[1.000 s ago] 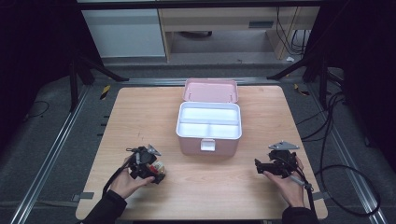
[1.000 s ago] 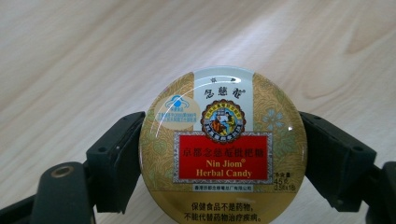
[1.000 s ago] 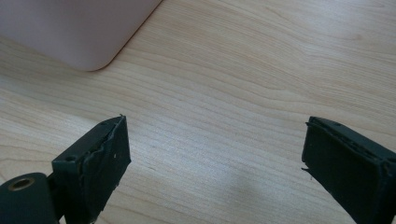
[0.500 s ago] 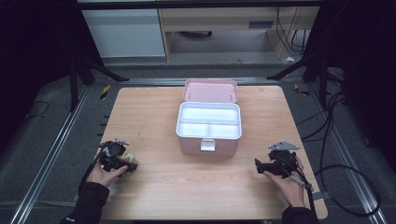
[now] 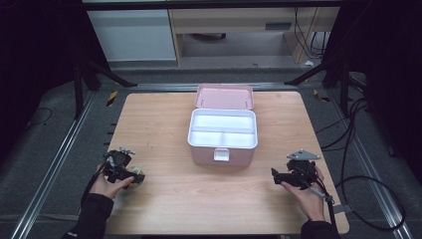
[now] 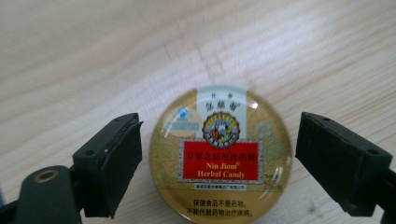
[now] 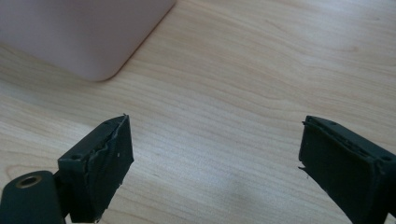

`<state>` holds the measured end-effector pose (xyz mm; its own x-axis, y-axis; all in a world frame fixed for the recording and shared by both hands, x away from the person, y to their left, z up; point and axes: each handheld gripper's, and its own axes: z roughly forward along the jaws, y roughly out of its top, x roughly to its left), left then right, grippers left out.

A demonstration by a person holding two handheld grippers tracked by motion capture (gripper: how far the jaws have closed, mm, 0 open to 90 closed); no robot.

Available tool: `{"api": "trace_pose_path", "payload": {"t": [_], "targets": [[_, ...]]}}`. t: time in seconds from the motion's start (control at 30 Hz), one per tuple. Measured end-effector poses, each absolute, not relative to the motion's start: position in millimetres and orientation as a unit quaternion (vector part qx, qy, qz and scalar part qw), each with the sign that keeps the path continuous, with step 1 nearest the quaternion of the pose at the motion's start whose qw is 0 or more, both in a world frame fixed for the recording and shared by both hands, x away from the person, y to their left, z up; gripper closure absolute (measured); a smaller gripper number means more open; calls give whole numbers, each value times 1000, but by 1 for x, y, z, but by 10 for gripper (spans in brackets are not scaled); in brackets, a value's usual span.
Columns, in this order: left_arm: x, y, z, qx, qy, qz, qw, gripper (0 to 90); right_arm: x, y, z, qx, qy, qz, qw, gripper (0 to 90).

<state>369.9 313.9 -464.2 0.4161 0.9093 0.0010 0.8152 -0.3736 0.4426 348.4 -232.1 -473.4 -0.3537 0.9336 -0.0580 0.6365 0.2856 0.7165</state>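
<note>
Table (image 5: 164, 119): a pale wooden top; the person's hands come in at its near edge, one on each side.
Box (image 5: 222, 144): pink, in the middle of the table, lid tipped back, white tray inside showing compartments with nothing in them.
Right gripper (image 5: 276, 174): near the right edge, jaws wide apart over bare wood, nothing between them, a corner of the box ahead of it.
Left gripper (image 5: 133, 178): at the near left corner, jaws spread and just been opening; small gaps show on both sides, so the pads are not pressing.
Tin (image 6: 220, 156): a round gold candy tin, flat on the table, label up, between the left jaws.
What counts: the tin sits squarely between the left jaws; the box lies well off to the right and farther in, and the left hand is nearer.
</note>
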Motion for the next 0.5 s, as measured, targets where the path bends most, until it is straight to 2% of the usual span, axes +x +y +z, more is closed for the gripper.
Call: {"api": "trace_pose_path", "payload": {"t": [0.23, 0.5], "targets": [[363, 298, -431, 805, 503, 162, 270, 179, 350, -230, -456, 506, 746, 352, 253, 181], [378, 273, -409, 800, 469, 186, 324, 241, 362, -215, -430, 483, 743, 386, 256, 258]]}}
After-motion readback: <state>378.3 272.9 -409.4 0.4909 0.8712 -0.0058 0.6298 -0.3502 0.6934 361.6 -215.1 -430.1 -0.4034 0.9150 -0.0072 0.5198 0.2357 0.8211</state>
